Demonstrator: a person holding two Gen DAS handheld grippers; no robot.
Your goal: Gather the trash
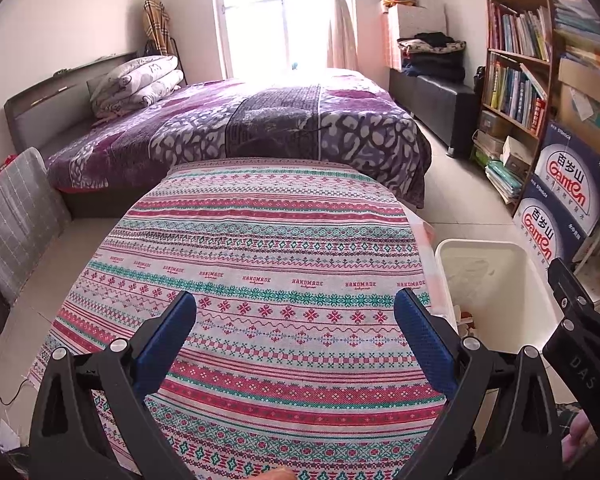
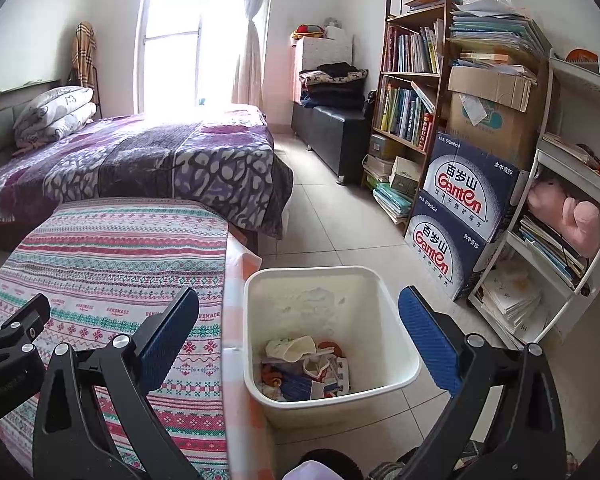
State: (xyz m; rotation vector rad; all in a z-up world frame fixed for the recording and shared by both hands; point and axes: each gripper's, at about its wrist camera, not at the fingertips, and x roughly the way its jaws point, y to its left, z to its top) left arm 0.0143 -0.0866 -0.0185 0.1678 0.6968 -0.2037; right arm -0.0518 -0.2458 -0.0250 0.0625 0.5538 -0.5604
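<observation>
Two claws, both mine, gape wide and hold nothing: my left claw [image 1: 296,336] hangs over the desk under its striped pink-and-teal patterned cloth [image 1: 260,264], my right claw [image 2: 300,332] above the white square plastic bin [image 2: 396,336], lower centre, crumpled wrappers and paper trash [image 2: 304,368] at its bottom.

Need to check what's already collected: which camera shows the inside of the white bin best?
The right wrist view: the white bin sits between the open fingers of the right gripper, with crumpled wrappers visible on its bottom. The left wrist view catches only its far wall and rim beside the patterned tablecloth.
</observation>
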